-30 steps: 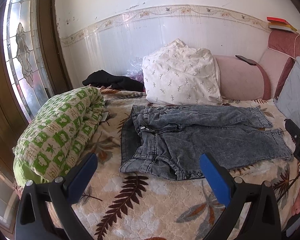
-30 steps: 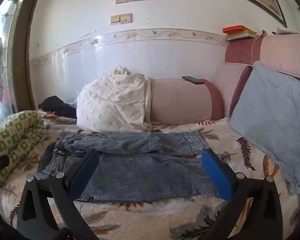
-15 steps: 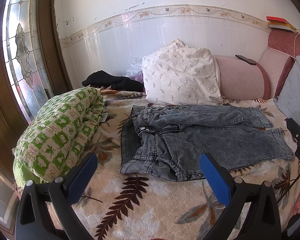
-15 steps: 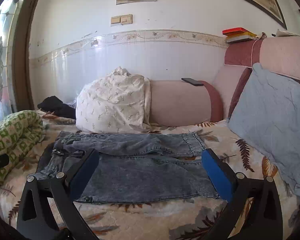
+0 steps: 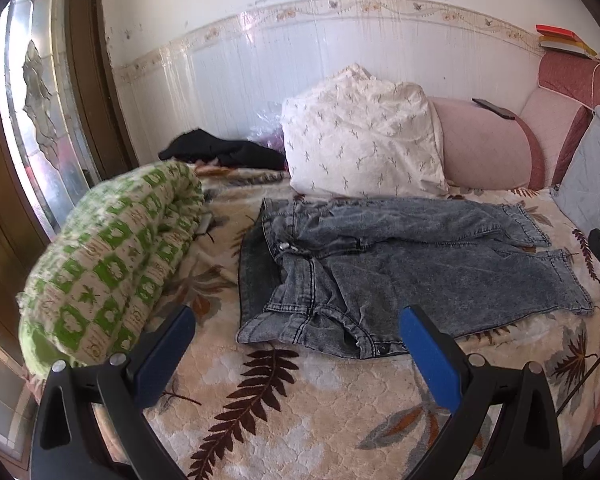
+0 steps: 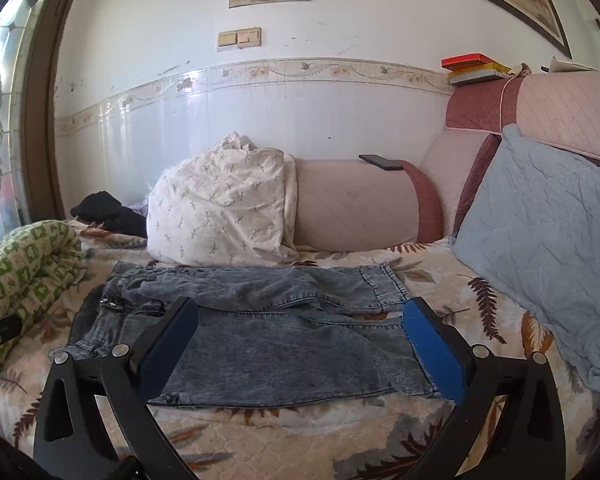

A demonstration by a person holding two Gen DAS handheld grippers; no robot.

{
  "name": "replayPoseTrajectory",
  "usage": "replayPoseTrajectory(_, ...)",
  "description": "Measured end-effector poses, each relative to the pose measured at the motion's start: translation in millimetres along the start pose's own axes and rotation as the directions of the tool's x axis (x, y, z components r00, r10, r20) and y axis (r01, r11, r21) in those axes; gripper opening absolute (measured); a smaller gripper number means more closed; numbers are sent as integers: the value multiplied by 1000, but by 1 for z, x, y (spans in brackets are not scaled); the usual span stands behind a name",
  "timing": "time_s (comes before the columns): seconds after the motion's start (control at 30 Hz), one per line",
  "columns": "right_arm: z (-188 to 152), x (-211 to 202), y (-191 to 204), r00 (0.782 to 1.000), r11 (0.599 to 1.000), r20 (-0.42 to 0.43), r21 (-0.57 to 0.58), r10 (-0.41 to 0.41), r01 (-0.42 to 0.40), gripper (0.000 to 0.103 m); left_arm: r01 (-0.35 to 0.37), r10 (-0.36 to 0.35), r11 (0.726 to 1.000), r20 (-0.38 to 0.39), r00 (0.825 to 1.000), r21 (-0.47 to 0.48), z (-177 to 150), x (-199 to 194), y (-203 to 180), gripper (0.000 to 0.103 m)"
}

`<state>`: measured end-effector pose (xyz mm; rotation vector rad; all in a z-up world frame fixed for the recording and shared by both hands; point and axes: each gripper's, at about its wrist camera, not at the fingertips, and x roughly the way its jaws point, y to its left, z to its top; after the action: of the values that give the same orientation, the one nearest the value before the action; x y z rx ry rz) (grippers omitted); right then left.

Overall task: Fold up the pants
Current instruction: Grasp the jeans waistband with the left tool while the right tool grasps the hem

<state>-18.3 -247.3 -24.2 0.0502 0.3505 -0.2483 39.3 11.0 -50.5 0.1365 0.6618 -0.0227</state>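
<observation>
Both your grippers, left gripper (image 5: 296, 346) and right gripper (image 6: 300, 334), hover with fingers wide, since the pants (image 5: 400, 264) lie flat on the bed (image 5: 300, 408), unfolded.

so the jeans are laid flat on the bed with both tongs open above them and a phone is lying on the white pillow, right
Not quite. The phone lies on the pink bolster, beside the white pillow, not on the pillow; the right wrist view shows this plainly. The rest holds: the jeans are laid flat on the bed, and the left tongs and right tongs are both open above them.
</observation>
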Motion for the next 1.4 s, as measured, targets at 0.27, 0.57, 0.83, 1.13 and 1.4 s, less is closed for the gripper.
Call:
replayPoseTrajectory(0.27, -4, 17, -20, 998, 998, -50, 40, -46, 48, 103, -57, 57, 998, -81, 995, -2, 11, 64, 45, 103)
replayPoseTrajectory(0.57, 4, 86, -61, 968, 997, -240, 21, -68, 75, 103, -75, 75, 997, -117, 990, 5, 67, 142, 72, 103)
replayPoseTrajectory(0.83, 43, 202, -123, 922, 992, -378, 57, -82, 112, 103, -110, 118, 993, -182, 976, 52, 120, 229, 77, 103)
replayPoseTrajectory(1.13, 48, 339, -172, 844, 973, -534, 167, -48, 161, 103, -134, 147, 989, -306, 941, 63, 152, 322, 84, 103)
replayPoseTrajectory(1.4, 32, 417, -186, 757, 964, -651, 159, -60, 213, 98, -116, 131, 991, -369, 920, 63, 161, 378, 95, 103)
